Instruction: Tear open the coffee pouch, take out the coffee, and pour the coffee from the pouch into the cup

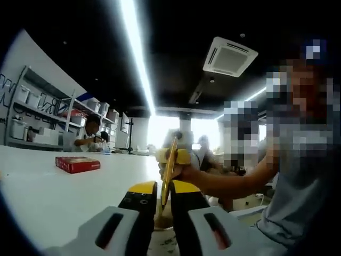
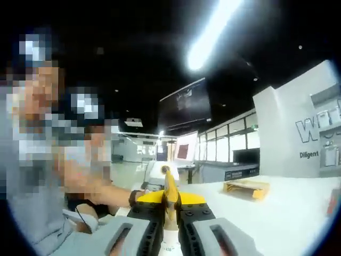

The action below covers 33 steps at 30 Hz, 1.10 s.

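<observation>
Fingers of both the left gripper (image 1: 164, 198) and the right gripper (image 2: 170, 209) are clamped edge-on upon the yellow coffee pouch (image 1: 169, 169), held above the white table (image 1: 48, 186); no tear can be made out, so opening and pouring are judged outstanding.

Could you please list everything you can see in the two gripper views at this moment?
coffee pouch: one, yellow, seen edge-on, pinched between both grippers above the table
red box: one, flat on the white table, left gripper view
tan tray: one, on the table, right gripper view
shelving: white bins, far wall
seated person: one, background
left gripper: black and yellow, shut on the pouch
right gripper: same colours, shut on the pouch
</observation>
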Tool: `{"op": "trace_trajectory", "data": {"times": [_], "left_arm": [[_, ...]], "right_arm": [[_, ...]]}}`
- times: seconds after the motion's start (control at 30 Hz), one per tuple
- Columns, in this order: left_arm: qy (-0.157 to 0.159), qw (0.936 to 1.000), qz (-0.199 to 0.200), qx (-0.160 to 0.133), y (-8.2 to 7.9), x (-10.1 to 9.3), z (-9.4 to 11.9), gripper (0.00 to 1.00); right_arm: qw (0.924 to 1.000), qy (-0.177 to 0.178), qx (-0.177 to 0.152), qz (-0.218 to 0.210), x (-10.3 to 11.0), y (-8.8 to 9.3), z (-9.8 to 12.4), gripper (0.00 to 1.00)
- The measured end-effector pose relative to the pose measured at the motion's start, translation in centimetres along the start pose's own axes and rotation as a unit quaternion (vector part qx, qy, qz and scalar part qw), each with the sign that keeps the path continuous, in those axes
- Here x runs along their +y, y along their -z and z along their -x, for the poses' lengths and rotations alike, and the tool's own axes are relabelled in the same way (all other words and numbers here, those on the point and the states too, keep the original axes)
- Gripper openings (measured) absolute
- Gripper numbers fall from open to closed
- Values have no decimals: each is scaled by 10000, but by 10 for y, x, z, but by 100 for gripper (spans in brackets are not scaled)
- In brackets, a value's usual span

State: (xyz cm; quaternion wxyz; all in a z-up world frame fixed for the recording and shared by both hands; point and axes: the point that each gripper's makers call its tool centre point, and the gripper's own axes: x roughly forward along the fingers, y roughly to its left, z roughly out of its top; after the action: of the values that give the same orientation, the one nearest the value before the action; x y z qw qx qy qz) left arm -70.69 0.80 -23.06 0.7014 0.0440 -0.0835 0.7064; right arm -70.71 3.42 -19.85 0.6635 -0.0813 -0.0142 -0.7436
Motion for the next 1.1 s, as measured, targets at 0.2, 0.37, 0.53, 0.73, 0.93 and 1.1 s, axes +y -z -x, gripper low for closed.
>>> {"op": "trace_trajectory", "data": {"times": [0.2,0.37,0.53,0.73,0.93,1.1], "left_arm": [[17,10000,-50,-69,-3,4,3,14],[-72,9998,-17,-189,-8,8,6,14],[-86,9998,-2,-198,-9,9,6,14],[-107,9998,4,-173,-8,9,5,14],[-193,9998,-1,-62,-5,11,4,15],[-170,9998,-3,70,0,9,3,14]], "right_arm": [[9993,-294,-54,-217,-12,0,-3,8],[9972,-614,-126,-397,-21,3,-6,8],[9946,-857,-220,-533,-26,-2,-1,8],[9916,-1110,-257,-614,-26,-8,-3,8],[9908,-1051,-332,-792,-24,-2,-7,8],[9913,-985,-493,-718,-15,-3,-8,8]]}}
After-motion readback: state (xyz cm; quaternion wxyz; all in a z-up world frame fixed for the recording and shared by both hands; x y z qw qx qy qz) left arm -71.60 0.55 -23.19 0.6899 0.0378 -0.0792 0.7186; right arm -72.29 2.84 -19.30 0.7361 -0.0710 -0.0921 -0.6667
